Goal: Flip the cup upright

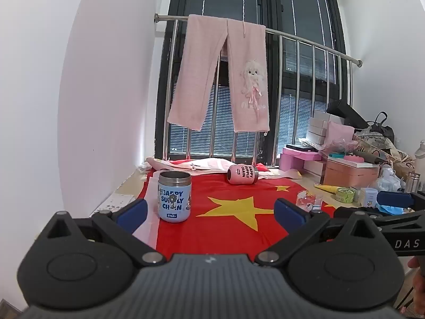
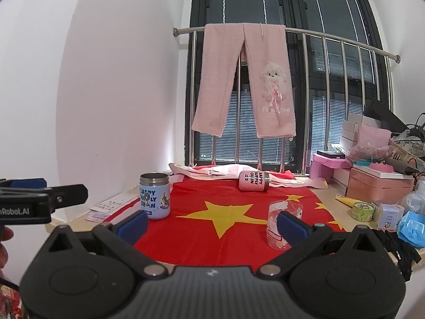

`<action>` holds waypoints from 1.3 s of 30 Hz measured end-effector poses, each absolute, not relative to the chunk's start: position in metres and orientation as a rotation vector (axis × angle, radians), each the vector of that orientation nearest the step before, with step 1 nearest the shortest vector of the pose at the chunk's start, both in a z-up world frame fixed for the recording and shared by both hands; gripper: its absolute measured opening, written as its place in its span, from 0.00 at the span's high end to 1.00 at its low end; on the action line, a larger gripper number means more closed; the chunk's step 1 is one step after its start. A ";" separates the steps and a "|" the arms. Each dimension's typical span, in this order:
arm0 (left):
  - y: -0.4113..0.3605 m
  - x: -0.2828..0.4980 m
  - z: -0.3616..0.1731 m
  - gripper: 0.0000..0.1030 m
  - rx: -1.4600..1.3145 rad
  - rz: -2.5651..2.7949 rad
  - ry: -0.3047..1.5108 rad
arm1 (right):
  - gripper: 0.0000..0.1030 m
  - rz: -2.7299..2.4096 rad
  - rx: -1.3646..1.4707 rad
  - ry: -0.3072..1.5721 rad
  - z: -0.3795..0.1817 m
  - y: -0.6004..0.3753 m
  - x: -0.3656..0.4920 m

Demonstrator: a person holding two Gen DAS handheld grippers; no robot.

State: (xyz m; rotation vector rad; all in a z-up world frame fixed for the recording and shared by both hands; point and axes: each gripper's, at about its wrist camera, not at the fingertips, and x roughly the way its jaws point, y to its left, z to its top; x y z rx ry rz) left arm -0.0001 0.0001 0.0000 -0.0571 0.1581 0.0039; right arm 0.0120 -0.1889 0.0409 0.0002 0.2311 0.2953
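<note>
A pink cup (image 1: 242,174) lies on its side at the far end of the red flag cloth (image 1: 220,228); it also shows in the right wrist view (image 2: 253,181). A blue cup (image 1: 174,196) stands upright at the left, mouth up, and shows in the right wrist view (image 2: 154,195). A clear glass (image 2: 283,220) stands upright at the right, also in the left wrist view (image 1: 309,200). My left gripper (image 1: 211,211) is open and empty, near the table's front edge. My right gripper (image 2: 212,222) is open and empty, its right finger in front of the glass.
Pink pants (image 1: 228,74) hang on a steel rail before the window. Boxes (image 2: 377,183), tape (image 2: 362,210) and bags crowd the right side. A white wall bounds the left. Folded cloth (image 2: 212,171) lies behind the flag.
</note>
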 end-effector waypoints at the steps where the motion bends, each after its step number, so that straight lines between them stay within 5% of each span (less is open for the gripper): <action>1: 0.000 0.000 0.000 0.00 -0.054 0.004 0.156 | 0.00 0.295 0.003 0.228 0.041 -0.189 0.012; 39: 0.000 -0.003 0.001 0.00 -0.054 0.002 0.157 | 0.00 0.295 0.006 0.229 0.041 -0.191 0.011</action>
